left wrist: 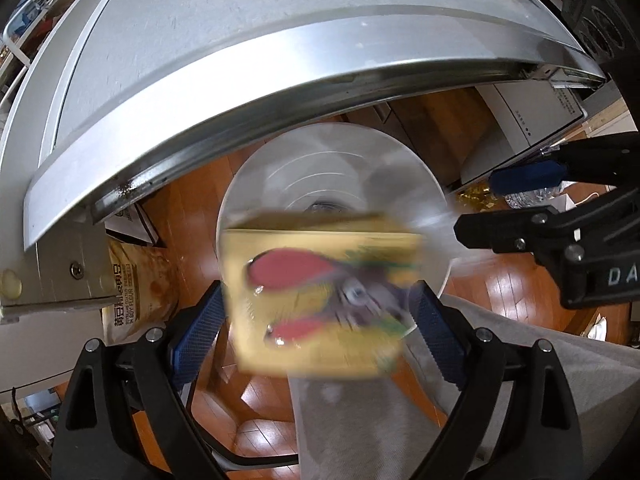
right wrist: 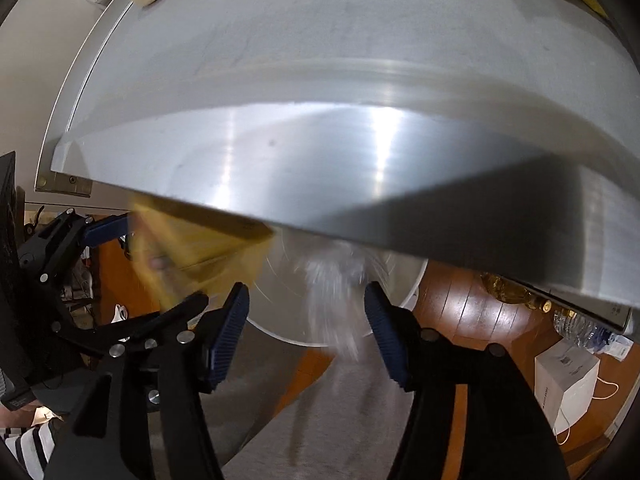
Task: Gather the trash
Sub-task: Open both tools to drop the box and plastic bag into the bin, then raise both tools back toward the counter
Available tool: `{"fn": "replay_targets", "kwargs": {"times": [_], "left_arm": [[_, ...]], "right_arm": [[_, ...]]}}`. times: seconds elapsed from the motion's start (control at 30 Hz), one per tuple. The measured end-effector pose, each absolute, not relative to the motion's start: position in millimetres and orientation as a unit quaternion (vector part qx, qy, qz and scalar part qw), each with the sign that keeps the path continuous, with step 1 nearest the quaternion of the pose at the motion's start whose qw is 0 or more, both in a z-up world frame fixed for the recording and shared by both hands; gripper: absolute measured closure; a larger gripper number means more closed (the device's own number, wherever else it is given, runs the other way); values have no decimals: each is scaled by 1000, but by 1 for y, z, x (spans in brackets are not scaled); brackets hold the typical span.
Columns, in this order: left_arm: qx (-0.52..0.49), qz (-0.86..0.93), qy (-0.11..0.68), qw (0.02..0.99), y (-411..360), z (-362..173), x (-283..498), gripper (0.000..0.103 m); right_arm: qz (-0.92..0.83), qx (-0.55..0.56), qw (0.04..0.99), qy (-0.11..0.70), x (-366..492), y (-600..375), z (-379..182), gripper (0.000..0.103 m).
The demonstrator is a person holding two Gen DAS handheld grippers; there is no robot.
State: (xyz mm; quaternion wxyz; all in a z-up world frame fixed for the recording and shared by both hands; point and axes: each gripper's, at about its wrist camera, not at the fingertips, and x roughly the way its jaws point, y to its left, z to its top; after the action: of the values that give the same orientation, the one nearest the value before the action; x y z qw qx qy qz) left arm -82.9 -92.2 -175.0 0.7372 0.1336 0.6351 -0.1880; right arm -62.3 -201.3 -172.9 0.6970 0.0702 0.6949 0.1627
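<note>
A yellow box [left wrist: 320, 300] with red and green print, blurred by motion, hangs between the blue pads of my left gripper [left wrist: 316, 328], over a round white bin [left wrist: 280, 176] on the floor; the jaws are spread and I cannot tell if the pads touch it. The box also shows in the right wrist view [right wrist: 192, 248], at the left under the table edge. My right gripper [right wrist: 306, 316] is open over the bin [right wrist: 280, 320], and a blurred clear wrapper [right wrist: 336, 280] hangs between its pads without touching them. The right gripper also shows in the left wrist view [left wrist: 476, 204].
A metal table [left wrist: 224, 52] edge arcs over the bin. A tan snack bag [left wrist: 136, 280] hangs at the left. A white box [right wrist: 564, 380] and a plastic bottle [right wrist: 580, 328] lie on the wood floor at right. Grey trousers [left wrist: 400, 420] are below.
</note>
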Motion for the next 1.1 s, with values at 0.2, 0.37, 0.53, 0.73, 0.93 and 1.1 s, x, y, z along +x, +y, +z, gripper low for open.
{"fn": "replay_targets", "kwargs": {"times": [0.2, 0.37, 0.53, 0.73, 0.93, 1.1], "left_arm": [[112, -191, 640, 735, -87, -169, -87, 11], [80, -198, 616, 758, -75, -128, -95, 11], [70, -214, 540, 811, -70, -58, -103, 5], [42, -177, 472, 863, -59, -14, -64, 2], [6, -175, 451, 875, -50, -1, -37, 2], [16, -183, 440, 879, -54, 4, -38, 2]], "right_arm": [[165, 67, 693, 699, -68, -210, -159, 40], [175, 66, 707, 682, -81, -220, -117, 33], [192, 24, 793, 578, -91, -228, -27, 8], [87, -45, 857, 505, -47, -238, 5, 4], [56, -16, 846, 530, 9, -242, -28, 5], [49, 36, 818, 571, 26, -245, -54, 5]]}}
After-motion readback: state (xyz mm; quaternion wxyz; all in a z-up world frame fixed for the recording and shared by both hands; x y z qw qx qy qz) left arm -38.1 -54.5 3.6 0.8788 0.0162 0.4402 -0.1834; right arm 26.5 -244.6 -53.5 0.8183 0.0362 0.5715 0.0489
